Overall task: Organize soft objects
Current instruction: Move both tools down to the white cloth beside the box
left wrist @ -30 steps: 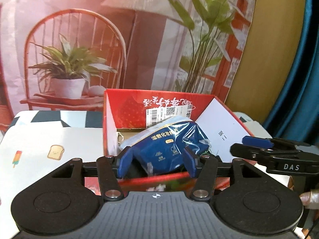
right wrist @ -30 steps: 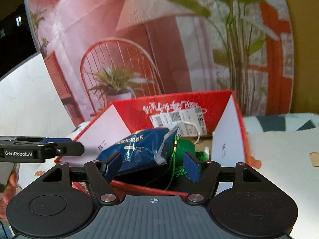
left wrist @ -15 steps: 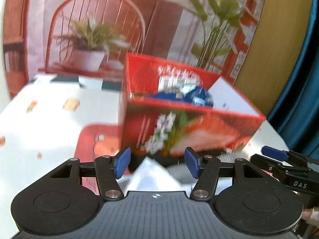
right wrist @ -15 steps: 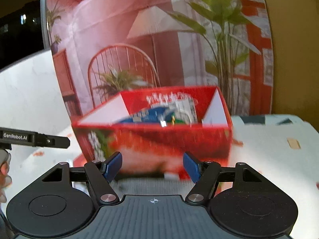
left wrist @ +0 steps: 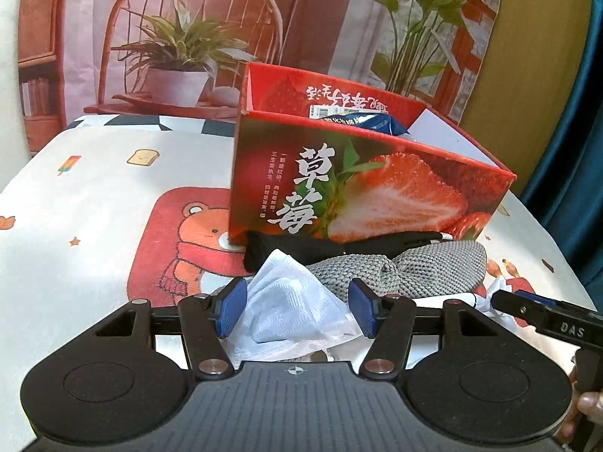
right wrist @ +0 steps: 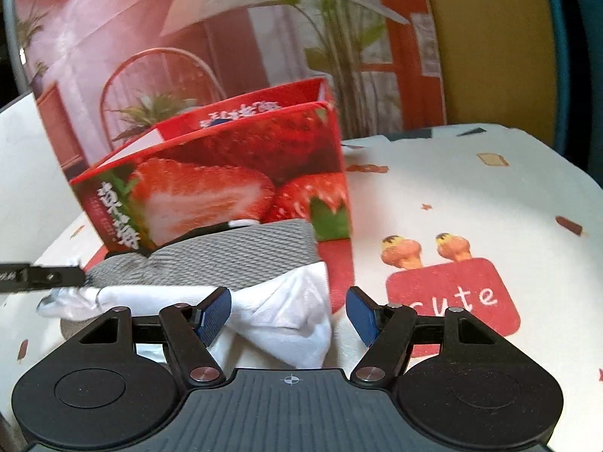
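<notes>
A red strawberry box (left wrist: 361, 192) stands on the table and holds a blue packet (left wrist: 371, 122). In front of it lie a black cloth (left wrist: 324, 246), a grey knit piece (left wrist: 422, 267) and a white-blue mesh cloth (left wrist: 290, 305). My left gripper (left wrist: 296, 310) is open, its pads on either side of the mesh cloth. My right gripper (right wrist: 286, 314) is open over a white cloth (right wrist: 286, 312), with the grey knit piece (right wrist: 233, 254) and the box (right wrist: 226, 184) behind it. The right gripper also shows in the left wrist view (left wrist: 527, 307).
The table has a white cartoon-print cover (left wrist: 94, 196) with a red bear patch (left wrist: 188, 233) and a red "cute" patch (right wrist: 456, 297). A printed backdrop (left wrist: 188, 37) stands behind. A blue curtain (left wrist: 576, 113) hangs at the right.
Both grippers have pulled back from above the box and dropped low to the table in front of it. The pile of cloths has come into view between the fingers.
</notes>
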Demonstrator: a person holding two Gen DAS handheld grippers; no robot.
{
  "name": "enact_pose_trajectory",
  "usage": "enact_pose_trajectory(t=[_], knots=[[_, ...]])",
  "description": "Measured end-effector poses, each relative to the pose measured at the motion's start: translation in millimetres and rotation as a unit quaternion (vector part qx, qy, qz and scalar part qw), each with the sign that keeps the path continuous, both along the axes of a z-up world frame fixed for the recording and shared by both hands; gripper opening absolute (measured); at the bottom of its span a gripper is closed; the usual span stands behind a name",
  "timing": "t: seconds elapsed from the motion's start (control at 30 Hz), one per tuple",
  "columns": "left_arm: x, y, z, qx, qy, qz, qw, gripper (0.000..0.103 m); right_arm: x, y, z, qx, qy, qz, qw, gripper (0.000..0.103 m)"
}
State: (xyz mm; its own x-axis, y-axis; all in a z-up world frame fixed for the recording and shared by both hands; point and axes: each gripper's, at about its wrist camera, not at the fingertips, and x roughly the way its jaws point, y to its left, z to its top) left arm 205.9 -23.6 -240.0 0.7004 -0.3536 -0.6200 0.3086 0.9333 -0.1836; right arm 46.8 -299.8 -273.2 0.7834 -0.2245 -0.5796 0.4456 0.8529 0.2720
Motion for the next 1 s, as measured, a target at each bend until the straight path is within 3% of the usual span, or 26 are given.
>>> enact_pose_trajectory(t=[0.2, 0.3, 0.4, 0.67, 0.83, 1.0], knots=[[-10, 5, 3, -0.018, -0.002, -0.003, 0.9998, 0.061, 11, -6, -6, 0.012, 0.000, 0.004, 1.000, 0.064], [-15, 2, 0, -0.026, 0.007, -0.019, 0.9995, 0.053, 13, -1, -11, 0.006, 0.004, 0.014, 1.000, 0.062], [-18, -3, -6, -0.018, 0.014, -0.026, 0.9994, 0.052, 12, 2, -13, -0.001, 0.003, 0.020, 1.000, 0.061], [-15, 0, -15, -0.031, 0.029, -0.008, 0.9991, 0.052, 12, 5, -15, -0.010, 0.001, 0.035, 0.999, 0.061], [-10, 9, -27, -0.053, 0.058, 0.010, 0.9968, 0.052, 13, 9, -16, -0.017, 0.002, 0.046, 0.999, 0.059], [-9, 11, -32, -0.058, 0.061, 0.015, 0.9963, 0.046, 14, 10, -16, -0.016, 0.002, 0.054, 0.998, 0.058]])
